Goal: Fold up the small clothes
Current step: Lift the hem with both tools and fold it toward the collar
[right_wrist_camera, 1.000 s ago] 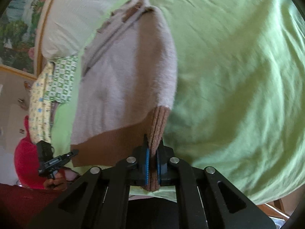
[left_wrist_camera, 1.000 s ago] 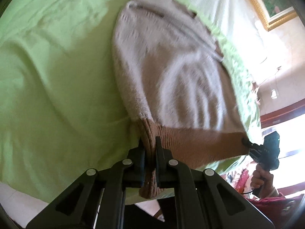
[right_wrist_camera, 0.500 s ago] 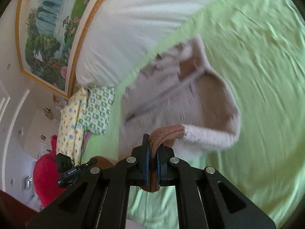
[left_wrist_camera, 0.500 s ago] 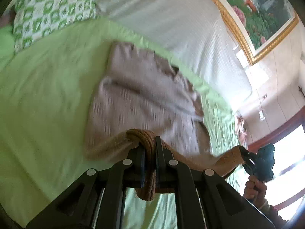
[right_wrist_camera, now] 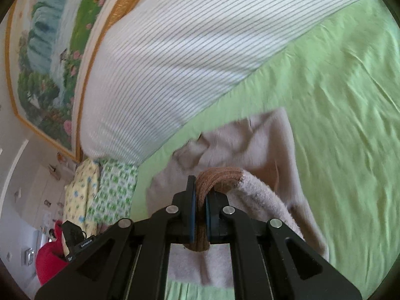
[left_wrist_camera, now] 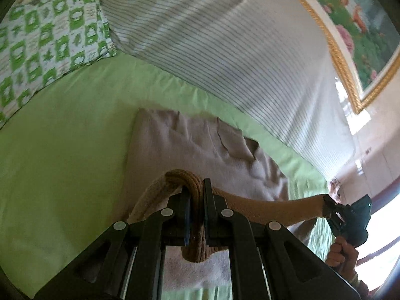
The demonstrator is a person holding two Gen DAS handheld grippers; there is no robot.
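Note:
A small beige knit sweater [left_wrist_camera: 190, 147] with a brown ribbed hem lies on a light green bedsheet [left_wrist_camera: 65, 130]. My left gripper [left_wrist_camera: 196, 195] is shut on one corner of the brown hem [left_wrist_camera: 262, 208], lifted over the sweater's body. The hem stretches right to my right gripper [left_wrist_camera: 327, 203], held by a hand [left_wrist_camera: 341, 255]. In the right wrist view the right gripper [right_wrist_camera: 199, 190] is shut on the other hem corner [right_wrist_camera: 217, 176], with the sweater [right_wrist_camera: 250, 145] doubled over beneath. The left gripper [right_wrist_camera: 75, 240] shows at lower left there.
A white striped pillow [left_wrist_camera: 225, 37] lies along the far side of the bed, close behind the sweater's collar. A green-checked pillow [left_wrist_camera: 47, 37] sits at the far left. A gold-framed painting [left_wrist_camera: 355, 25] hangs on the wall. A red object [right_wrist_camera: 47, 267] stands beyond the bed.
Both grippers carried the brown hem up and forward over the sweater toward its collar. The sweater, spread flat a second ago, is now doubling over, and the pillows and painting came into view.

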